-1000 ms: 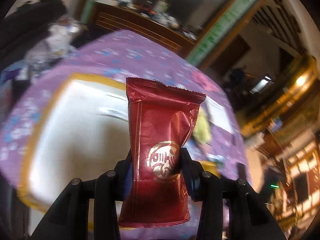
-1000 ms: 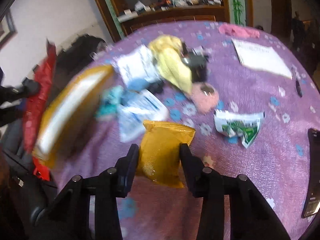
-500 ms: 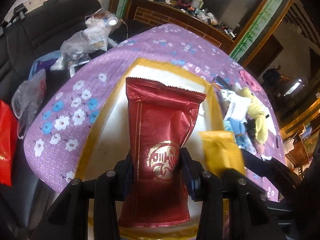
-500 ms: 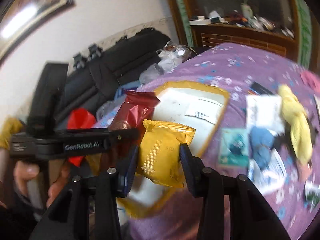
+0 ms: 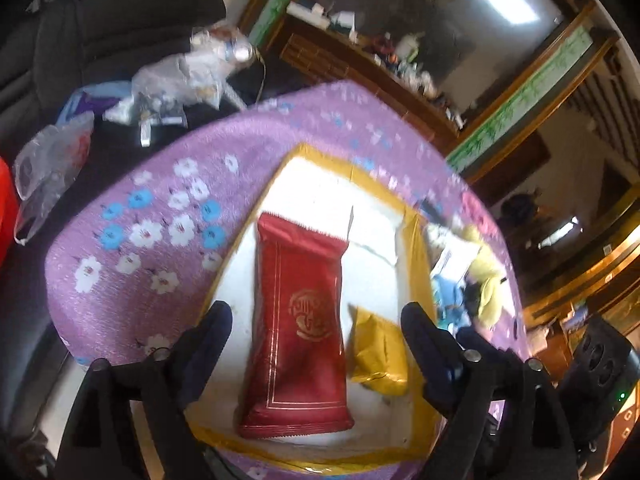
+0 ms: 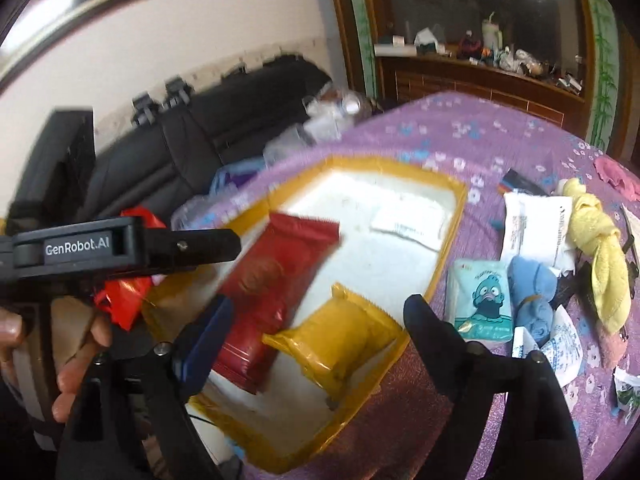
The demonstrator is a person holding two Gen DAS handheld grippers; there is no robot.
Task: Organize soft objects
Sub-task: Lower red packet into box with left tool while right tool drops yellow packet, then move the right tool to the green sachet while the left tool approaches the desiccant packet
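Release step, both packets apparently just set down. Left wrist view, lower centre: left hand-held gripper [image 5: 316, 316] spread wide around nothing, the red packet [image 5: 298, 332] lying free between its fingers in the yellow-rimmed box [image 5: 416, 248]. Right wrist view, lower centre: right hand-held gripper [image 6: 318, 312] likewise wide, the yellow packet [image 6: 340, 336] resting in the box's near right corner beside the red one. Next: probably withdraw and fetch from the pile [image 6: 532, 280] on the tabletop [image 6: 460, 140] at right. Motion blur obscures the red packet's print; whether it has fully settled is unclear.
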